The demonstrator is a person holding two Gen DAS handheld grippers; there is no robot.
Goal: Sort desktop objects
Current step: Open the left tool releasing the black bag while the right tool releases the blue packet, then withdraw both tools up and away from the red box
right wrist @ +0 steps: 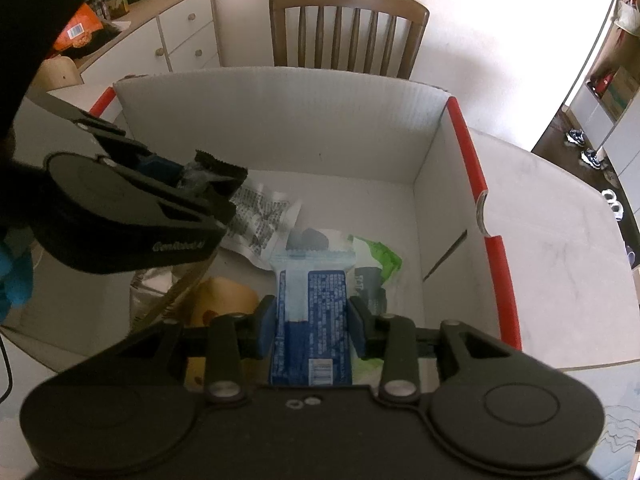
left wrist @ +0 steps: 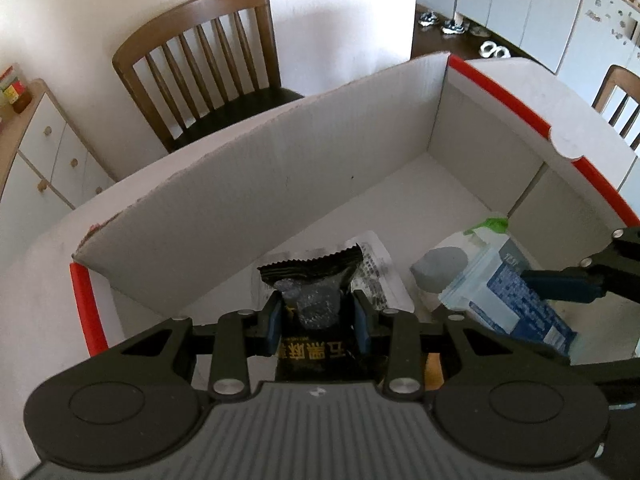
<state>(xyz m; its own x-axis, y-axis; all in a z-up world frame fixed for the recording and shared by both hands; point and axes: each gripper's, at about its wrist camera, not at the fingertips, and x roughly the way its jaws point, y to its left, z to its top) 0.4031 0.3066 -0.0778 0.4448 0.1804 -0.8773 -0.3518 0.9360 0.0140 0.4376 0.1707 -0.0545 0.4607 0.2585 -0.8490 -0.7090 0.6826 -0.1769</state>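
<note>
A black snack packet [left wrist: 316, 280] with gold lettering is clamped between the blue pads of my left gripper [left wrist: 316, 304], low inside a white cardboard box [left wrist: 280, 168] with red rims. My right gripper [right wrist: 312, 314] is shut on a blue-and-white packet [right wrist: 320, 292] over the box's right half. In the right wrist view the left gripper [right wrist: 196, 182] comes in from the left, the black packet's crimped end [right wrist: 220, 168] sticking out. The blue packet [left wrist: 516, 300] also shows at the right of the left wrist view, beside one of the right gripper's fingers [left wrist: 560, 286].
On the box floor lie a clear printed wrapper [right wrist: 260, 212], a white-and-green packet [right wrist: 376, 256] and a tan packet [right wrist: 224, 296]. A wooden chair [right wrist: 348, 28] stands behind the box, a white cabinet [right wrist: 180, 36] to its left. White tabletop [right wrist: 560, 260] stretches right.
</note>
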